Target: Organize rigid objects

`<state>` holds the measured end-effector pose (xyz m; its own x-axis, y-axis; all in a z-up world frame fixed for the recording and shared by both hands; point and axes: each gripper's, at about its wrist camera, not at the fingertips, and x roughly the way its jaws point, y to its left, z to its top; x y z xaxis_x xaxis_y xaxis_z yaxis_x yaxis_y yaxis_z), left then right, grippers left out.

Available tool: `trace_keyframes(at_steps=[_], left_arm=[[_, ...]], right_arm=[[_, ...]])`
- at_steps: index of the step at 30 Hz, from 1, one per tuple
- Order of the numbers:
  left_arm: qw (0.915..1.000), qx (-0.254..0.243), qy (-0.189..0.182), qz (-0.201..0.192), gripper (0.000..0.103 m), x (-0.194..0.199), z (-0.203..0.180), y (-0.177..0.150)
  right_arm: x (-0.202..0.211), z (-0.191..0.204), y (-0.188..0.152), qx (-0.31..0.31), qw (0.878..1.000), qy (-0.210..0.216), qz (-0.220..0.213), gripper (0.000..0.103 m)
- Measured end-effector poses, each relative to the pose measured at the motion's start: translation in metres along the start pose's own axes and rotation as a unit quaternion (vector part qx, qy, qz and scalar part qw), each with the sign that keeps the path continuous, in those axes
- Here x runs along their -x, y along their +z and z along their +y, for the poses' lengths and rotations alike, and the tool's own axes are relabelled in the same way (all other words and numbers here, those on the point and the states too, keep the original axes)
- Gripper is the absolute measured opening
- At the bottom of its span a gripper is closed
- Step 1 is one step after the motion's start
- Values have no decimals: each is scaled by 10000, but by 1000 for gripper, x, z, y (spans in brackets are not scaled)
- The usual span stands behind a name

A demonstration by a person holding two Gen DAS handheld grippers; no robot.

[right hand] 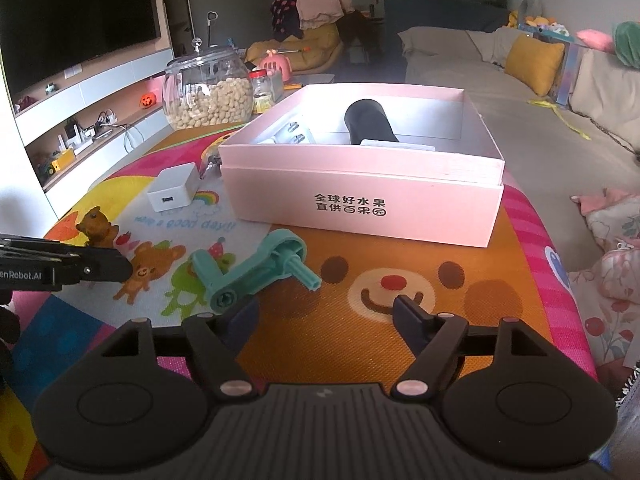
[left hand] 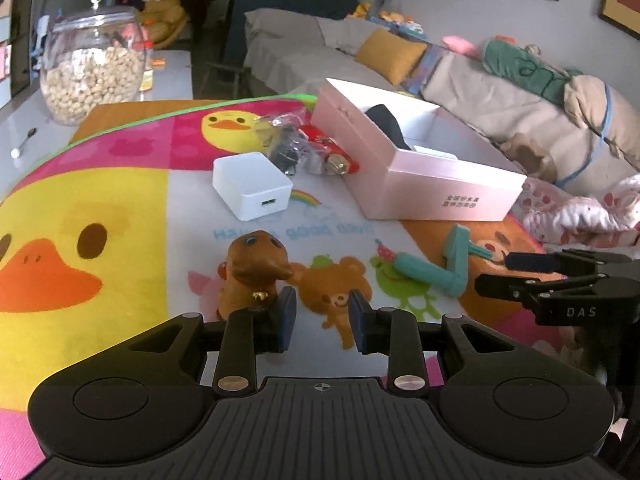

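Note:
A pink open box (left hand: 420, 168) (right hand: 360, 196) stands on the cartoon mat (left hand: 100, 208) and holds a black object (right hand: 368, 122). A brown toy dog (left hand: 252, 268) (right hand: 96, 226) stands just left of my left gripper (left hand: 322, 326), which is open and empty. A teal plastic crank (left hand: 440, 268) (right hand: 256, 272) lies just ahead and left of my right gripper (right hand: 326, 320), open and empty. A white charger cube (left hand: 250, 184) (right hand: 172, 192) and a clear bag of small parts (left hand: 296, 146) lie left of the box.
A glass jar of nuts (left hand: 92, 68) (right hand: 208, 92) stands at the table's far left corner. A small spoon (left hand: 24, 142) lies beside it. A sofa with cushions and plush toys (left hand: 520, 92) runs behind and to the right.

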<state>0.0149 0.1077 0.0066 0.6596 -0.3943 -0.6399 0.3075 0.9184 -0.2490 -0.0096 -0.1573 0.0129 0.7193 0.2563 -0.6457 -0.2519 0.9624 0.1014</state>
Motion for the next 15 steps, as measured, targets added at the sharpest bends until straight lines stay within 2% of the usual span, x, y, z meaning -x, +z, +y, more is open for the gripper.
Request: trace_keyframes(at_steps=[9,14,15], left_arm=[[9982,-301,-491,159,37,-3,-16,-5],[9942,-555,-851,365,38,-1,-28,-3],[9934,-611,-920,308,38,3,-30,1]], right_arm=[[0,0,0,-5,10000,3,-4,75],[0,0,0,-5,10000,2,-3,75],[0,0,0,-6,10000,3,-5,75]])
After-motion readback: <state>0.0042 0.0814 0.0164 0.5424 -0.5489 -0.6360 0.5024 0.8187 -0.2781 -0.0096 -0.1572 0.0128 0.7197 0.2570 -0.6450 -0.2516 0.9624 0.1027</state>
